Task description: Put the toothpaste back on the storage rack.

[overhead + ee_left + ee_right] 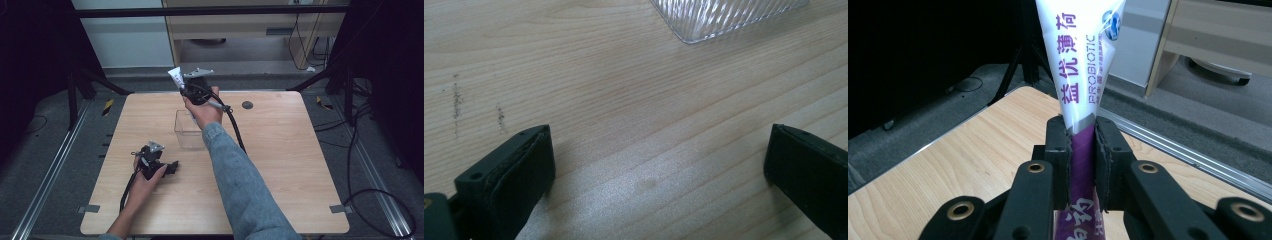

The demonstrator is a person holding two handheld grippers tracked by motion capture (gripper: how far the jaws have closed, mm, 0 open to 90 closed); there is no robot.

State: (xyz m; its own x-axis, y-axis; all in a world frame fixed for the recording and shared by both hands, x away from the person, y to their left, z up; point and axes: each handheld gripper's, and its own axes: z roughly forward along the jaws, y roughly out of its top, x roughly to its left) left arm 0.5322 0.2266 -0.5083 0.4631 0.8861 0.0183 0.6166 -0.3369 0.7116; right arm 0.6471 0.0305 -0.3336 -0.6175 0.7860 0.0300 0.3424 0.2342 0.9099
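Toothpaste tube (pixel 1079 75), white and purple, marked PROBIOTIC: clamped at its purple end between the jaws of the right gripper (pixel 1082 150), raised above the table's (pixel 280 165) far edge at 12 o'clock, probably for lowering into the clear plastic container (pixel 189 131) below. Left gripper (pixel 659 165): jaws wide, empty, resting low at 7 o'clock.

My bench sits in lab or test room: bare wooden table (pixel 280 165) between metal floor rails (pixel 45 185), black tripod legs (pixel 100 82), loose cables (pixel 370 195), grey carpet (pixel 30 150), 1 desk (pixel 250 25) behind.
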